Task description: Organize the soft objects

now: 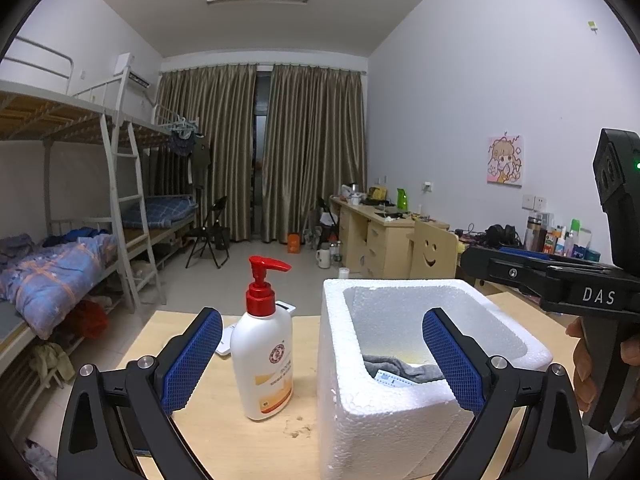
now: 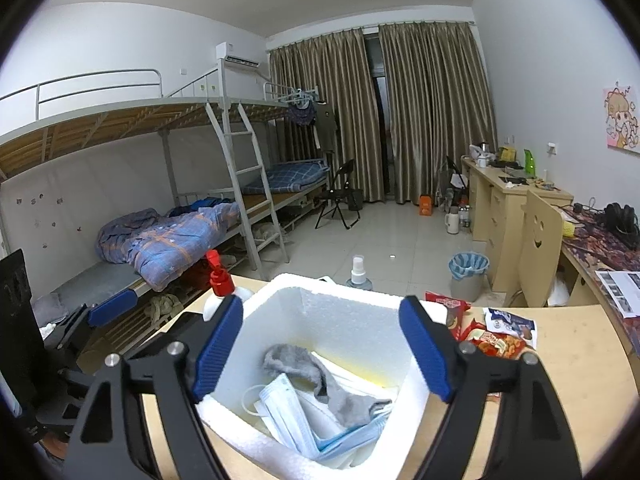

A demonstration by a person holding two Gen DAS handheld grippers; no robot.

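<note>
Foam box (image 2: pixel 352 304): grey sock (image 2: pixel 316 376), face masks (image 2: pixel 288 408) inside.
Right gripper (image 2: pixel 322 346): spread, empty; lift straight out, twelve o'clock.
Left gripper (image 1: pixel 322 360): spread, empty.

Your left gripper (image 1: pixel 322 354) is wide open, blue pads (image 1: pixel 192 360) spread far apart, nothing between them, pointing level and forward. Your right gripper (image 2: pixel 320 350) is also wide open, pads (image 2: pixel 426 350) splayed, tilted downward, holding nothing. From the left wrist view the right gripper body (image 1: pixel 576 280) sits off to the right and higher, with your right hand (image 1: pixel 588 364) wrapped around its handle. From the right wrist view the left gripper (image 2: pixel 96 316) sits low at left.
</note>
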